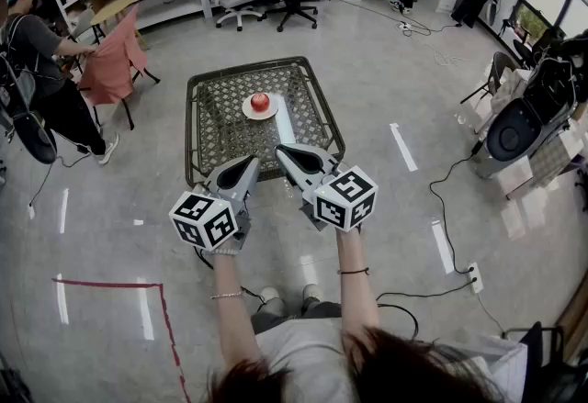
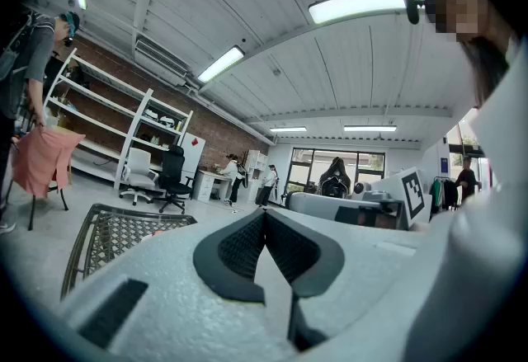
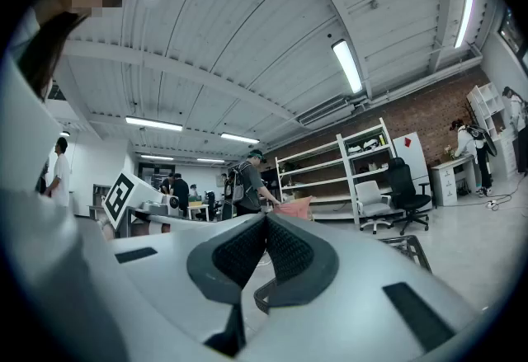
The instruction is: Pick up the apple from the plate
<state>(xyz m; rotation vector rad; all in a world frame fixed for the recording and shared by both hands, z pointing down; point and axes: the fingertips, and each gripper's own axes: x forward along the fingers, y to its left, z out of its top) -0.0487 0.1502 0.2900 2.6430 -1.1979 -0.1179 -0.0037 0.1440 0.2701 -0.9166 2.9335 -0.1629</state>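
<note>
**Head view, left to right.** Left gripper: jaws clenched together on nothing, tips over the 6 o'clock edge of the mesh worktop. Red apple: resting on a white plate near the worktop's centre, at 12 o'clock from both grippers and apart from them. Right gripper: just at 3 o'clock of the left one, jaws likewise pressed together and empty, tips above the same near edge.
</note>
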